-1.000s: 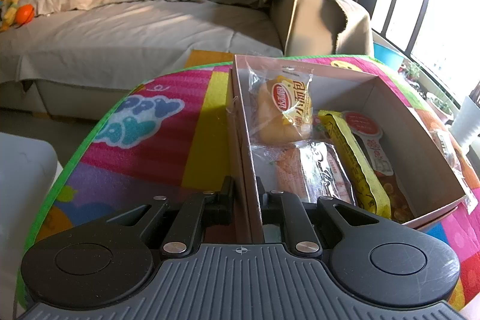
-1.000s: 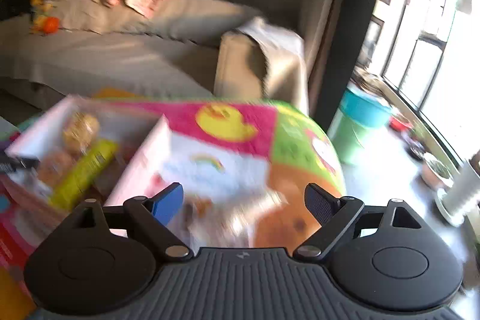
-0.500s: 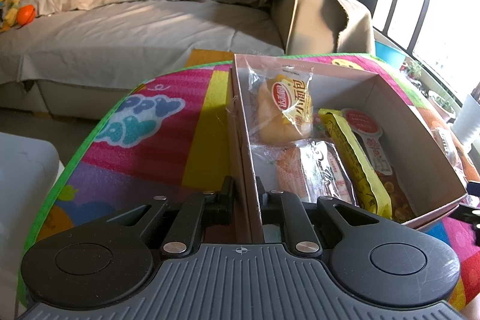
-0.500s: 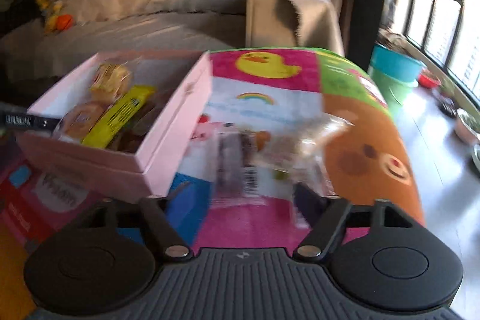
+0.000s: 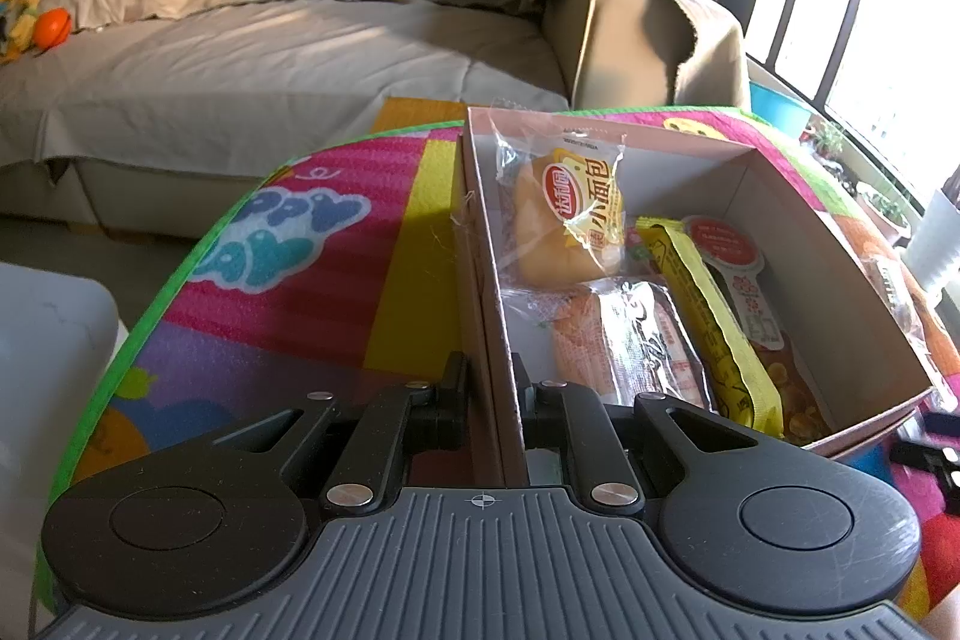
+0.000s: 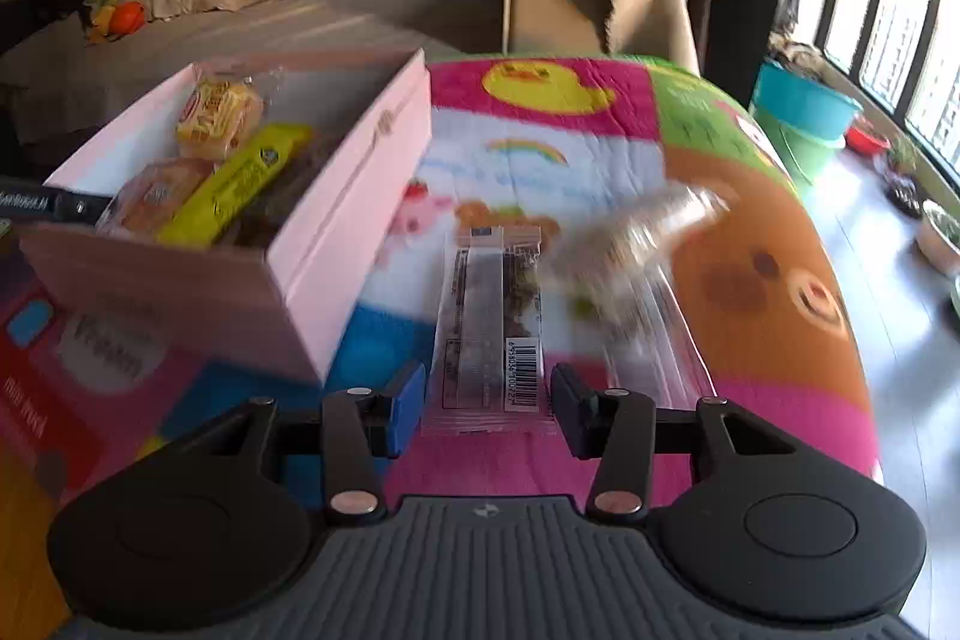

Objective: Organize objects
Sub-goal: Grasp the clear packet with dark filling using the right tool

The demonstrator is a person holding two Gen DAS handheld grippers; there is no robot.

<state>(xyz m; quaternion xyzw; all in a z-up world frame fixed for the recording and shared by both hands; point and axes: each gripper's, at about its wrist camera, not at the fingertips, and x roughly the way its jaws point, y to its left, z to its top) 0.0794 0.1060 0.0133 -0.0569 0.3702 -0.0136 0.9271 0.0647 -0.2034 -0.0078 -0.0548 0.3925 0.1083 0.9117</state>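
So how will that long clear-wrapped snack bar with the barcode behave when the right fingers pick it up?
The clear-wrapped snack bar with the barcode lies flat and slim, so probably light. Its glossy film may slip between the fingers, which have just been closing around it. Held by one end, it could droop.

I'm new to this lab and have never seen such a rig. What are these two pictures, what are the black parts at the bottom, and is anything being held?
No robot here: a person holds a two-finger gripper in each hand, and a camera on each looks forward along its fingers.

Left view: the left gripper is shut on the side wall of the pink cardboard box, steadying it. Inside lie a bread roll packet, another bread packet and a yellow snack bag.

Right view: the right gripper straddles a clear snack bar packet lying on the colourful play mat. Its jaws have just been closing, but do not yet pinch it. A crumpled clear wrapper lies beside.
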